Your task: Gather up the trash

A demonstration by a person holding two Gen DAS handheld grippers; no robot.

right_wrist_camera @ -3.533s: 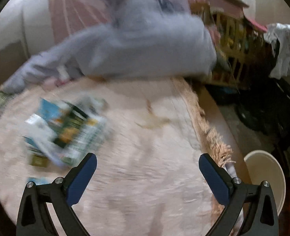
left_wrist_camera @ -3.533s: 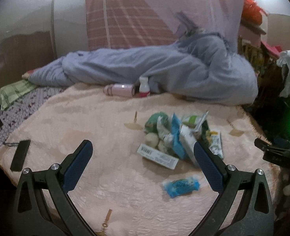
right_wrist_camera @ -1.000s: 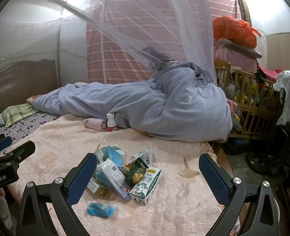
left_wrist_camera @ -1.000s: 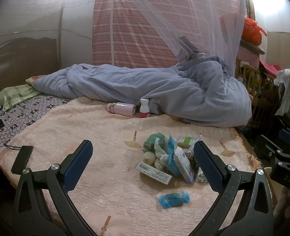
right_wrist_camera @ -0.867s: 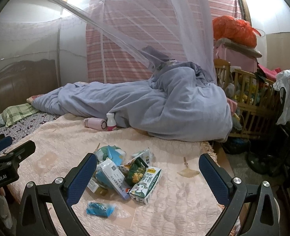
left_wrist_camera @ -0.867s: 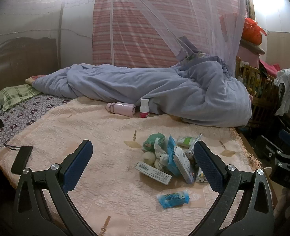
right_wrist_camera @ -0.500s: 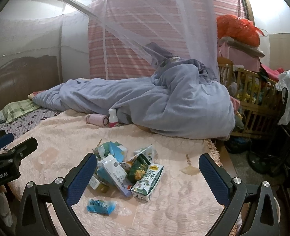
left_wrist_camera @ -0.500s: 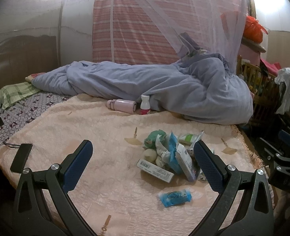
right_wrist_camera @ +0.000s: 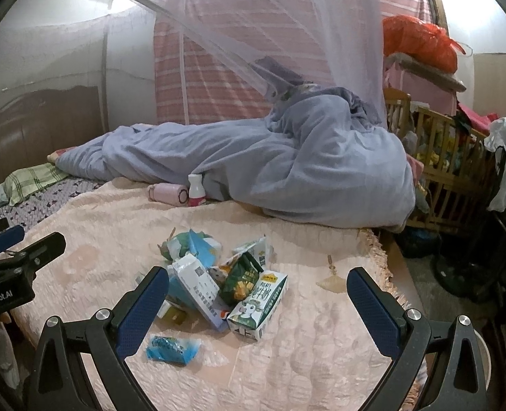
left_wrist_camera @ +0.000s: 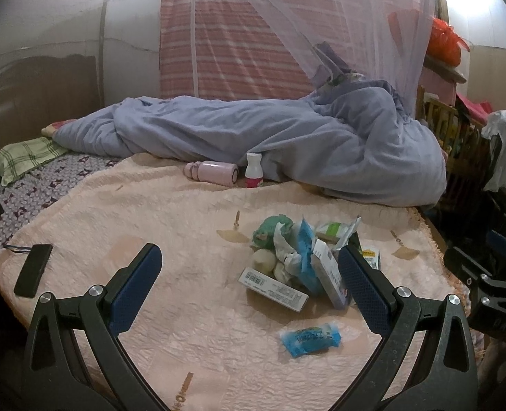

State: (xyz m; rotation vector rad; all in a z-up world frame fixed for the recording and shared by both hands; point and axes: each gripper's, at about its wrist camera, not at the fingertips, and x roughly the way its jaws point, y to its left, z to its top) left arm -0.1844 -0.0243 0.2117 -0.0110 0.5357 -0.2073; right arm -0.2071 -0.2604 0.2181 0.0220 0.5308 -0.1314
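A pile of trash [left_wrist_camera: 300,257] lies on the peach bedspread [left_wrist_camera: 170,219]: wrappers, boxes, a crumpled green packet. In the right wrist view the pile [right_wrist_camera: 215,274] includes a milk carton [right_wrist_camera: 258,304]. A blue wrapper [left_wrist_camera: 310,337] lies apart in front of it and also shows in the right wrist view [right_wrist_camera: 170,346]. My left gripper [left_wrist_camera: 249,274] is open and empty, above the bed just short of the pile. My right gripper [right_wrist_camera: 258,298] is open and empty, with the carton between its fingers in view.
A lilac quilt [left_wrist_camera: 287,144] lies heaped across the back of the bed. A pink flask [left_wrist_camera: 211,171] and a small white bottle [left_wrist_camera: 254,170] rest against it. A black phone [left_wrist_camera: 33,269] lies at the left edge. A wooden crib [right_wrist_camera: 448,150] stands right.
Both views have tilted down and drawn a little closer to the pile over the last second. Nothing on the bed has moved. Both grippers stay open.
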